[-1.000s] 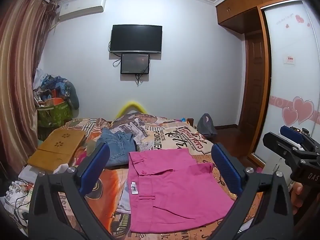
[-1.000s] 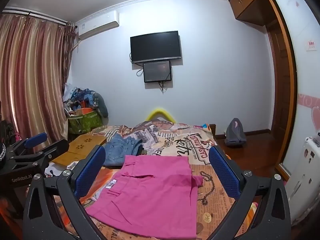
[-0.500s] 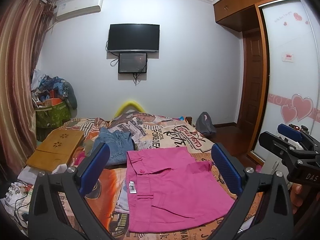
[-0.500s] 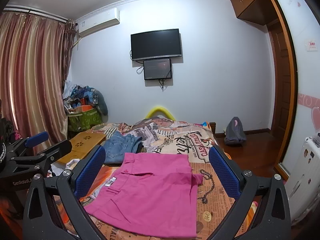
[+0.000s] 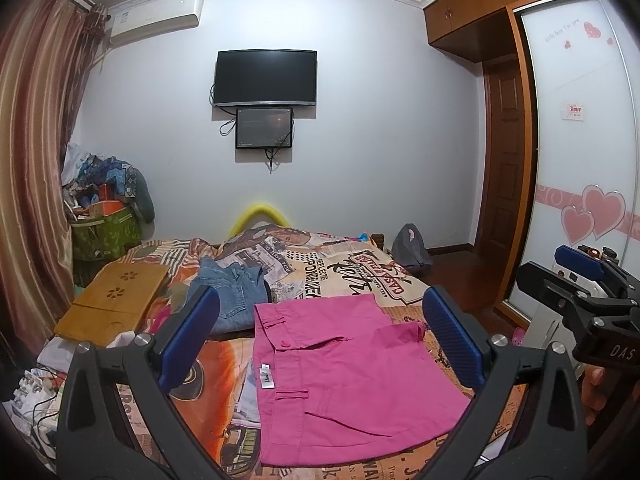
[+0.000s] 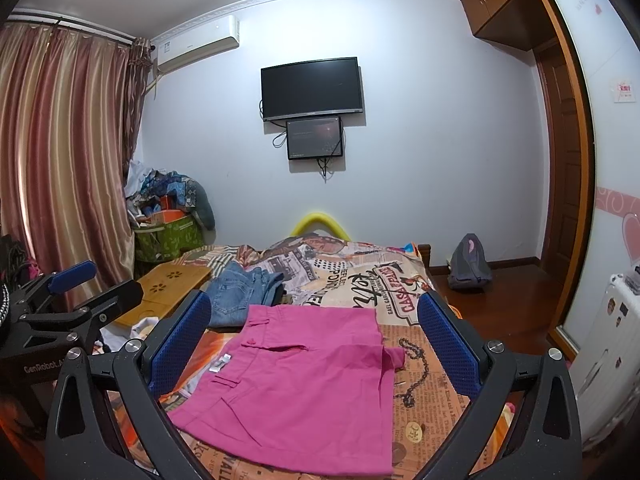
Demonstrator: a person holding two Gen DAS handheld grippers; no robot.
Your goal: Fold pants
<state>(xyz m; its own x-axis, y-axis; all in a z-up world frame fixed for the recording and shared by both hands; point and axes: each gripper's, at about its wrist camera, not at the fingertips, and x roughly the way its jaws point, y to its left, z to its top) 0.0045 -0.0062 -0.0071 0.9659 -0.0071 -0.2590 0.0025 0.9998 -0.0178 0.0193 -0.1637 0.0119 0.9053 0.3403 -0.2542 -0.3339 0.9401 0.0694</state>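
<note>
The pink pants [image 5: 344, 376] are seen folded flat on the bed [image 5: 372, 276], just in front of the jeans [image 5: 228, 292]. Both the left gripper [image 5: 320, 344] and right gripper [image 6: 316, 344] are held spread and empty above them. A final fold is best done by pinching both corners of one edge together.

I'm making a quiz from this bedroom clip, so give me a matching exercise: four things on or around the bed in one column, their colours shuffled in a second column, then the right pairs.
Things:
1. folded pants
2. jeans
3. lap desk
4. storage bin

Colours:
A. green
B. light wood
C. pink
D. blue denim

Pairs: 1-C, 2-D, 3-B, 4-A
</note>
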